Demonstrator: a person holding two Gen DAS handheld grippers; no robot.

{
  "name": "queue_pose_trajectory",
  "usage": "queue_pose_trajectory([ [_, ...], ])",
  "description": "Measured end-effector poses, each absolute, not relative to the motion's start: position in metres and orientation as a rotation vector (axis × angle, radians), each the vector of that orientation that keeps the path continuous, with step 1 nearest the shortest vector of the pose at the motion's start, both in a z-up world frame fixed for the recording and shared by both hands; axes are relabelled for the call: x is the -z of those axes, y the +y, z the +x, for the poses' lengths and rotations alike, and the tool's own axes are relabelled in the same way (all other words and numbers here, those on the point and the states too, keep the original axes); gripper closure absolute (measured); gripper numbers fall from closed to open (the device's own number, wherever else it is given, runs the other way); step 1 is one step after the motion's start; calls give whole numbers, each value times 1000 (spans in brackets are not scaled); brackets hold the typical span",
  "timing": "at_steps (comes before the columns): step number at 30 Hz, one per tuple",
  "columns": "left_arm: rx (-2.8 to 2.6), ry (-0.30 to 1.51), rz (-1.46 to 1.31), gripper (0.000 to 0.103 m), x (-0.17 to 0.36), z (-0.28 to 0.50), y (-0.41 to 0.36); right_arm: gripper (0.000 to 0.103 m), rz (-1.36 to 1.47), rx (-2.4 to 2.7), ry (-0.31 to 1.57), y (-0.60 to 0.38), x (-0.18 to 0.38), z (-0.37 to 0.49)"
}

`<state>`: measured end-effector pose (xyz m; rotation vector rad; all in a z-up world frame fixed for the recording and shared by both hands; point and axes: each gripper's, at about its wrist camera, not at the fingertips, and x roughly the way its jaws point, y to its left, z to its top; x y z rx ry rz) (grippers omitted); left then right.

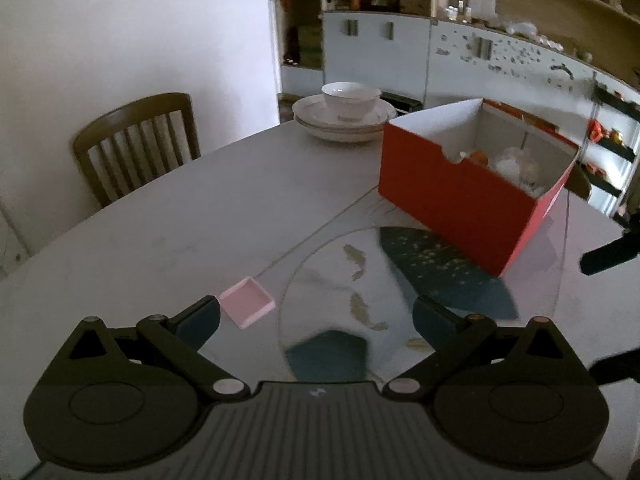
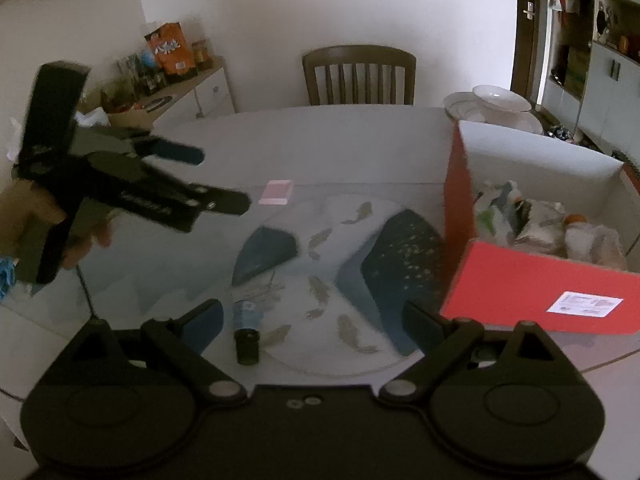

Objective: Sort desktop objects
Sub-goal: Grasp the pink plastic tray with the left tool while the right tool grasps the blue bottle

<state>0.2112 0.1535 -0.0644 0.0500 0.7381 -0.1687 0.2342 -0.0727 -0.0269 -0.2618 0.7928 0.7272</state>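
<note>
A small pink box [image 1: 248,301] lies on the table just ahead of my left gripper [image 1: 316,314], beside its left finger [image 1: 198,322]; the jaws stand wide open with nothing between them. The pink box [image 2: 276,192] shows again mid-table in the right wrist view, beyond the left gripper [image 2: 224,180] held in a hand. My right gripper [image 2: 314,324] is open and empty above the glass turntable [image 2: 340,280]. A small dark cylinder [image 2: 247,346] stands on the glass near its left finger. A red box [image 1: 460,196], open on top, holds bags and wrapped items [image 2: 540,224].
Stacked white plates with a bowl [image 1: 346,114] sit at the table's far edge behind the red box. A wooden chair [image 1: 136,144] stands at the far side. A sideboard with snack bags [image 2: 172,68] lines the wall. Cabinets and shelves [image 1: 480,48] fill the background.
</note>
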Motion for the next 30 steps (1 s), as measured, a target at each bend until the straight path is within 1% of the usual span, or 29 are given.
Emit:
queue_pose_trajectory([
  [5, 208, 722, 110, 0, 83, 228, 170, 8, -281, -707, 805, -53, 39, 228],
  [14, 244, 768, 156, 0, 122, 256, 192, 11, -281, -662, 858, -25, 69, 230],
  [20, 291, 793, 197, 0, 142, 273, 199, 17, -313, -660, 885, -5, 87, 227],
  [25, 304, 807, 242, 0, 153, 290, 205, 24, -320, -661, 918, 5, 95, 231],
  [30, 335, 810, 219, 1, 157, 304, 213, 28, -326, -657, 947, 9, 101, 234],
])
